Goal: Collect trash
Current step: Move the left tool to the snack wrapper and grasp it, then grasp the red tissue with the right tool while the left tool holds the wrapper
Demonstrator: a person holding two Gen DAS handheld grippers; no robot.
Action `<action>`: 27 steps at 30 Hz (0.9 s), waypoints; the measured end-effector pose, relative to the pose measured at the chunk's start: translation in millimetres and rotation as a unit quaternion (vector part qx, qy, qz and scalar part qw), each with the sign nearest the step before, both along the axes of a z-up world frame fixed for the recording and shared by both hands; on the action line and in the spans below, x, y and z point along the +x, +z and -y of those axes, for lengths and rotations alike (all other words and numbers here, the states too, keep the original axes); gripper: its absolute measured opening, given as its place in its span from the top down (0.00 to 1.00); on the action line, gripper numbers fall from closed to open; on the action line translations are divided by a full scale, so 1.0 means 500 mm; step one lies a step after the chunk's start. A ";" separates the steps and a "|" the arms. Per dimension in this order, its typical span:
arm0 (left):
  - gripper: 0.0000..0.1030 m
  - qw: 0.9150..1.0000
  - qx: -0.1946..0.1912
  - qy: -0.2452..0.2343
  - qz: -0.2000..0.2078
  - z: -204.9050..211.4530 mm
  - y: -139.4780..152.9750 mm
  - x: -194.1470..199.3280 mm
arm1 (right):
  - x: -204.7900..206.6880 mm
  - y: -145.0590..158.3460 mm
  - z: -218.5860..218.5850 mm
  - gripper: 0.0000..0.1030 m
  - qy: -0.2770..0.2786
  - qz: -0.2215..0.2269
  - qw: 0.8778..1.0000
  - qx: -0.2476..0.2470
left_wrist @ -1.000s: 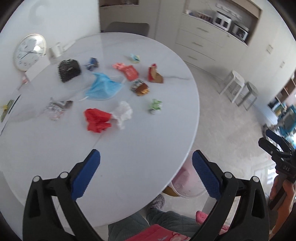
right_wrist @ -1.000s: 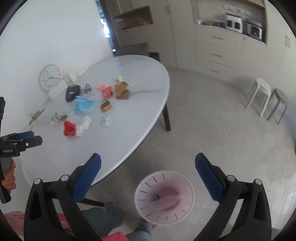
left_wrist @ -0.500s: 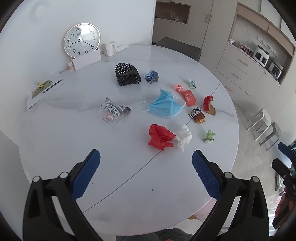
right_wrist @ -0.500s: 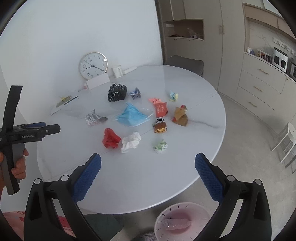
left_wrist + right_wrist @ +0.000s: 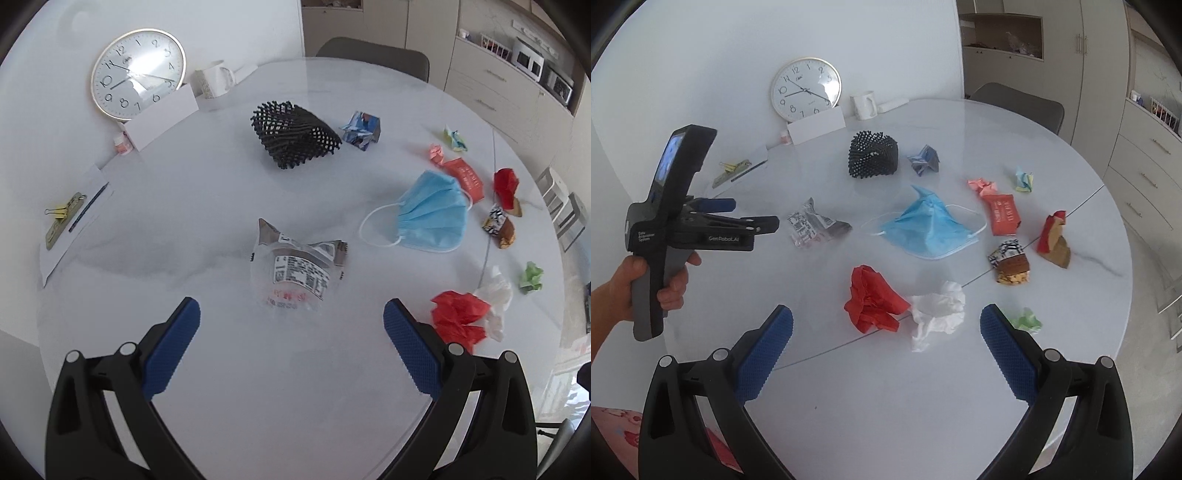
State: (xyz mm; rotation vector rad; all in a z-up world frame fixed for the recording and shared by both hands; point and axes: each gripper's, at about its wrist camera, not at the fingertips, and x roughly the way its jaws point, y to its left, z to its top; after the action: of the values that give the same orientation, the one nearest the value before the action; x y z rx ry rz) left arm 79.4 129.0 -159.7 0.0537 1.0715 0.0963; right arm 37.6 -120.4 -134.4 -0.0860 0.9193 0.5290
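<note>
Right now the left gripper (image 5: 291, 321) hangs over the white table (image 5: 295, 387) with its jaws spread wide and nothing between them. The clear plastic wrapper (image 5: 297, 269) lies flat just in front of its blue pads (image 5: 171, 349), so that looks like the piece to pick up first. The right gripper (image 5: 886, 328) is also spread wide and holds nothing. It points at the red paper ball (image 5: 873, 299) and the white paper ball (image 5: 936, 312), which touch each other.

To do this well, I think the left gripper should go down with one pad on each side of the wrapper. The wrapper is thin and slippery, so it may be best to grab a puffy or folded part, not the flat edge. Close slowly, then lift.

More trash sits farther back: a blue face mask (image 5: 428, 216), a black net thing (image 5: 293, 133) and small candy wrappers near the far right edge. No bin shows in either view.

Some writing can be read. The side of the left gripper says "GenRobot.AI" in the right wrist view. The wrapper has a printed label, but it is too small to read. The clock (image 5: 138, 74) shows numbers.
</note>
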 end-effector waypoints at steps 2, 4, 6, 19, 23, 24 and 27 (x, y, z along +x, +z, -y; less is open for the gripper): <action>0.08 1.000 -0.007 -0.006 -0.021 -0.021 -0.038 0.046 | 0.025 -0.029 -0.022 0.02 -0.005 -0.013 1.000 -0.007; 0.08 0.999 -0.015 -0.016 -0.038 -0.035 -0.074 0.086 | 0.050 -0.055 -0.045 0.02 -0.010 -0.029 0.999 -0.016; 0.08 0.998 -0.021 -0.025 -0.053 -0.037 -0.108 0.115 | 0.072 -0.076 -0.061 0.02 -0.018 -0.041 0.999 -0.024; 0.59 0.994 -0.067 -0.038 -0.083 -0.054 -0.166 0.156 | 0.124 -0.138 -0.112 0.02 -0.014 -0.073 0.995 -0.063; 0.60 0.994 -0.080 -0.033 -0.071 -0.071 -0.142 0.144 | 0.134 -0.155 -0.124 0.02 -0.001 -0.074 0.994 -0.077; 0.60 0.994 -0.080 -0.034 -0.066 -0.074 -0.134 0.139 | 0.137 -0.160 -0.129 0.04 0.003 -0.074 0.994 -0.082; 0.60 0.994 -0.091 -0.040 -0.052 -0.083 -0.105 0.126 | 0.146 -0.186 -0.151 0.19 0.021 -0.085 0.989 -0.117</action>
State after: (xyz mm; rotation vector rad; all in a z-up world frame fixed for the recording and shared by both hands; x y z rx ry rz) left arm 142.1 170.3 -212.2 -0.0634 1.1758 -0.0778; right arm 110.5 -44.8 -227.5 -0.2766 1.1454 0.4716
